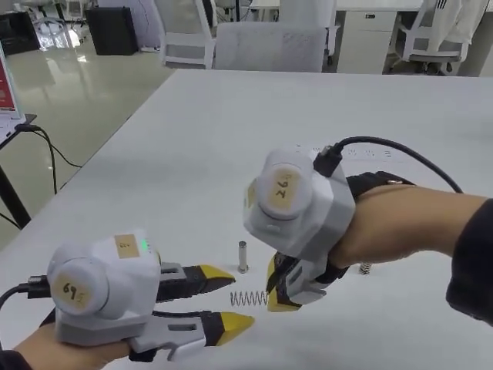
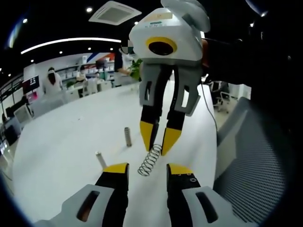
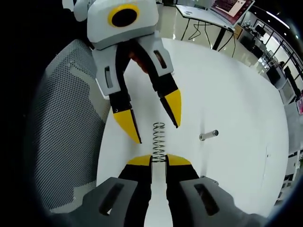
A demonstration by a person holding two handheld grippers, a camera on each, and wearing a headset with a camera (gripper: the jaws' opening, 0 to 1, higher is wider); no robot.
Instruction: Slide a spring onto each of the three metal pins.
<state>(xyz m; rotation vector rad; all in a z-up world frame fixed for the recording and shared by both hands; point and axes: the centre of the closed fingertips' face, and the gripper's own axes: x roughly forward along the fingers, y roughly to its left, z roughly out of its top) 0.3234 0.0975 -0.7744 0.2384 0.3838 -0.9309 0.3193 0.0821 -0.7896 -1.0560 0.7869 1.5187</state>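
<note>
The spring (image 1: pixel 248 297) lies level just above the bench (image 1: pixel 192 154), and I cannot tell whether it touches the surface. One end is pinched between the yellow tips of the right tongs (image 1: pixel 277 297), which are closed down to the width of the coil. Its free end points into the gap of the left tongs (image 1: pixel 231 299), whose jaws stand well apart and hold nothing. In the right gripper view the spring's free end sits between those spread tips without touching either.

Just beyond the spring stands an upright metal pin (image 1: pixel 243 257), bare, near both tongs but apart from them. The left gripper view shows a second pin (image 2: pixel 101 160) off to the side of the left jaws, also bare.

Past the pins the bench is broad and bare out to its far edge, where chairs (image 1: pixel 266 46) are drawn up. Its left edge (image 1: pixel 100 166) runs diagonally, with the floor (image 1: pixel 69 92) beyond. A mesh chair back (image 3: pixel 71 123) sits close to the near edge.
</note>
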